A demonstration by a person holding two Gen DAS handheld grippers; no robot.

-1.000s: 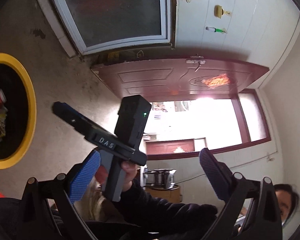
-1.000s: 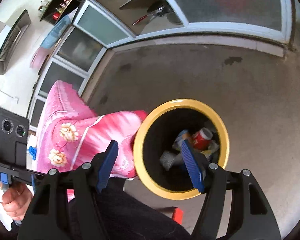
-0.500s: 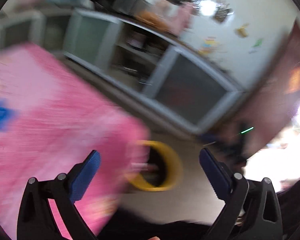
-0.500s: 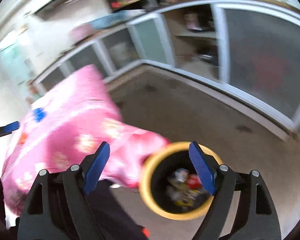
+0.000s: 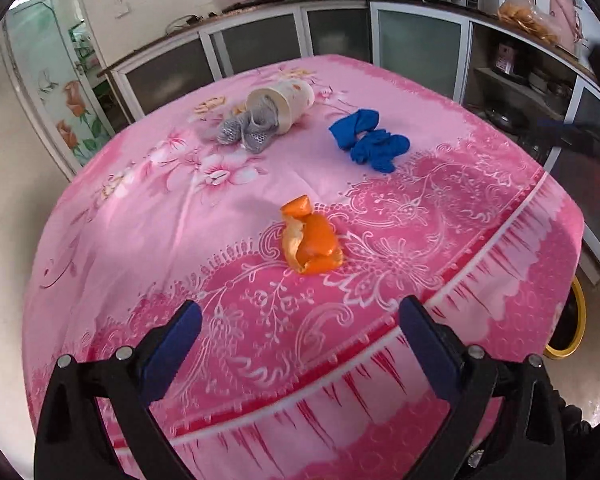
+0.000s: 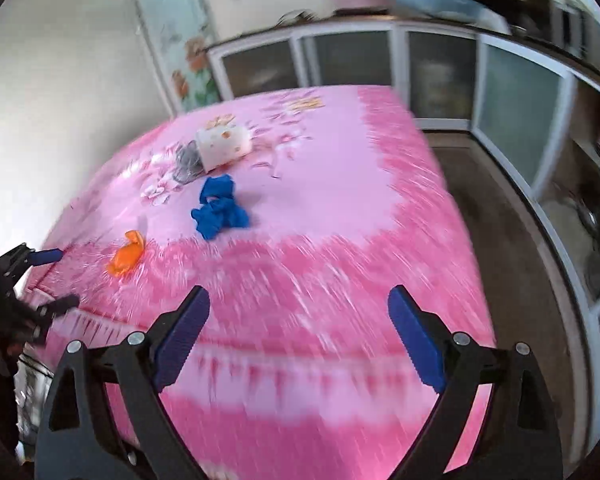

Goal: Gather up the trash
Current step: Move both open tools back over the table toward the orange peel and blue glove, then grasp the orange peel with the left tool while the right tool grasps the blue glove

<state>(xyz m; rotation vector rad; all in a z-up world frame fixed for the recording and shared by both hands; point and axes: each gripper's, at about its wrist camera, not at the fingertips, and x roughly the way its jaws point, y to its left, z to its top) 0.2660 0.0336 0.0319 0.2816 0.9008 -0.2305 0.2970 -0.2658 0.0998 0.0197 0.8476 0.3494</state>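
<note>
An orange peel (image 5: 310, 240) lies on the pink flowered tablecloth (image 5: 160, 240), just ahead of my left gripper (image 5: 300, 314), which is open and empty above the near edge. Farther back are a crumpled blue glove (image 5: 370, 140) and a tipped paper cup (image 5: 280, 106) with grey crumpled stuff (image 5: 246, 130) spilling from its mouth. My right gripper (image 6: 299, 300) hangs over the table's near right part, its jaws opening with nothing between them. The right wrist view is blurred but shows the peel (image 6: 126, 258), the blue glove (image 6: 220, 212), the cup (image 6: 224, 146) and the left gripper (image 6: 60, 279) at the far left.
The rim of a yellow bin (image 5: 572, 328) peeks out on the floor past the table's right corner. Low glass-door cabinets (image 5: 420, 44) run behind and to the right of the table. Bare floor (image 6: 500, 220) lies between them, and a pale wall (image 6: 60, 80) stands on the left.
Both views have swung away from the yellow bin and the floor onto the pink table with its trash. The right gripper's jaws now stand wider.
</note>
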